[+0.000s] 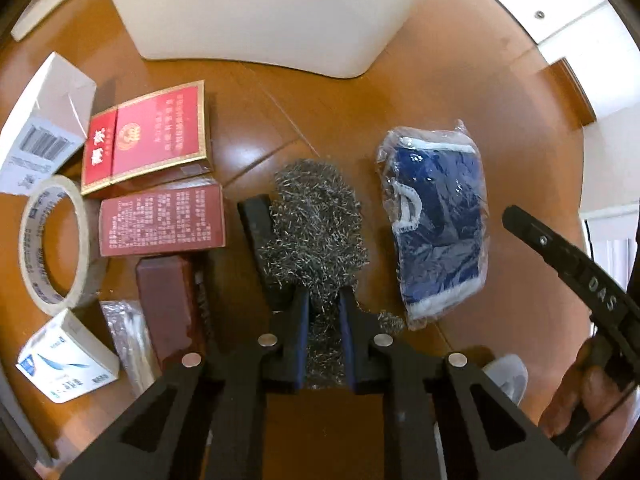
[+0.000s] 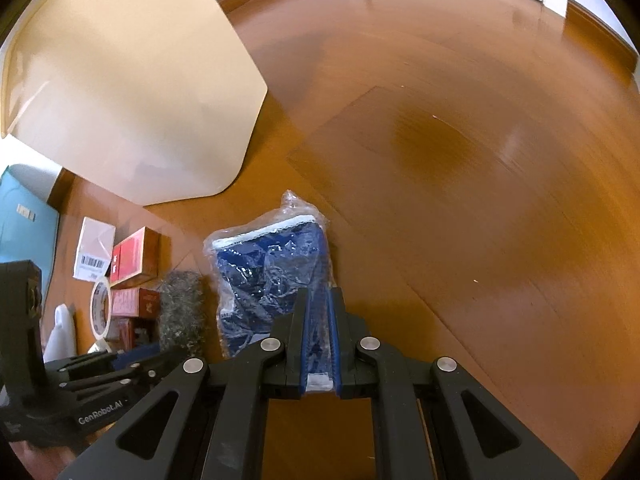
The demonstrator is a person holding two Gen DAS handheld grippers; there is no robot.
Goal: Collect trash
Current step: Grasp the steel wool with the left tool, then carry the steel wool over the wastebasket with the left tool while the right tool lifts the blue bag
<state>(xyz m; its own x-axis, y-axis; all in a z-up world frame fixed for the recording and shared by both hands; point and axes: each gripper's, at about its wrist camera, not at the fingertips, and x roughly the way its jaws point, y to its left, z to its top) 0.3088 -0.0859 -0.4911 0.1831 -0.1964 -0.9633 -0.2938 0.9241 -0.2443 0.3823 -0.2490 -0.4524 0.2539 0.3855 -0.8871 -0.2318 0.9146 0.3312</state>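
My left gripper (image 1: 323, 300) is shut on a grey steel wool scrubber (image 1: 316, 224), which bulges out beyond the fingertips above the wooden floor. The scrubber also shows in the right wrist view (image 2: 180, 308). My right gripper (image 2: 319, 300) is shut on the near edge of a clear plastic bag of blue cloth (image 2: 272, 264). The bag lies to the right of the scrubber in the left wrist view (image 1: 436, 216). A cream trash bin (image 1: 264, 12) stands just beyond both, also seen in the right wrist view (image 2: 132, 92).
To the left lie a red cigarette pack (image 1: 148, 136), a dark red box (image 1: 162, 220), a brown box (image 1: 168, 312), a tape roll (image 1: 52, 244), two white boxes (image 1: 40, 120) (image 1: 68, 360) and a plastic wrapper (image 1: 128, 336). Wooden floor (image 2: 460, 160) stretches to the right.
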